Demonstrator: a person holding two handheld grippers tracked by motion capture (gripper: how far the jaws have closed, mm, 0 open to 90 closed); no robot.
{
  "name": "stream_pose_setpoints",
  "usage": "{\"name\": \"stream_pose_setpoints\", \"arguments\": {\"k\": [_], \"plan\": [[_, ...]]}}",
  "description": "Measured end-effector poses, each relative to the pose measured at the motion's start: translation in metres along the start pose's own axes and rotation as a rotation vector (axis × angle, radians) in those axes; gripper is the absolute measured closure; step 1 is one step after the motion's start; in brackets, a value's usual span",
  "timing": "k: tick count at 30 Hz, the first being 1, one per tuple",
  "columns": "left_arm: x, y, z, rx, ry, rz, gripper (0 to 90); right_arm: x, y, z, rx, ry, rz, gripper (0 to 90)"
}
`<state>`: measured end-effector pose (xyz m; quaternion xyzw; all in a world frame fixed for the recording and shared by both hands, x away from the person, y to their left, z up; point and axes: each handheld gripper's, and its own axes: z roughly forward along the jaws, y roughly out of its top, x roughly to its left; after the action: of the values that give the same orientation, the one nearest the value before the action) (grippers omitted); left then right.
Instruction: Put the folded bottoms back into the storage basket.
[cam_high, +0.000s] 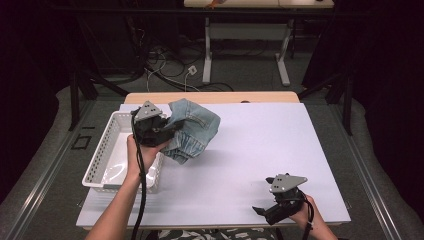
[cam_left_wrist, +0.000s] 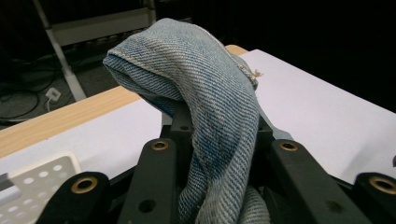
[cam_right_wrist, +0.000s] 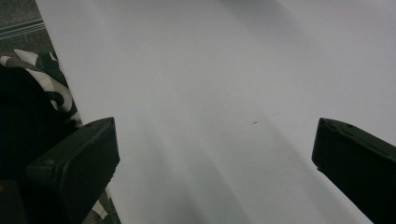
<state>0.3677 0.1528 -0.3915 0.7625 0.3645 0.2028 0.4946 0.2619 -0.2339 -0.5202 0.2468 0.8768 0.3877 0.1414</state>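
Left gripper clamped on denim garment, fabric pinched between jaws, bunch lifted off white table just right of white perforated basket. Risk: thick folds slip from narrow pinch, or trailing hem catches basket rim and drags it, if load swings toward basket. Denim: light blue, faded, folded over jaws in rounded hump, stitched seams showing, lower part hanging loose. Right gripper far right near table's front edge, jaws spread wide, nothing between them, resting idle.
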Motion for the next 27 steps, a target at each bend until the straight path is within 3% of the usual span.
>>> {"name": "stream_pose_setpoints", "arguments": {"k": [27], "plan": [[0.026,0.008,-0.032,-0.034,0.077,-0.037,72.3,-0.001,0.0,0.001,0.003,0.0,0.0,0.3]]}}
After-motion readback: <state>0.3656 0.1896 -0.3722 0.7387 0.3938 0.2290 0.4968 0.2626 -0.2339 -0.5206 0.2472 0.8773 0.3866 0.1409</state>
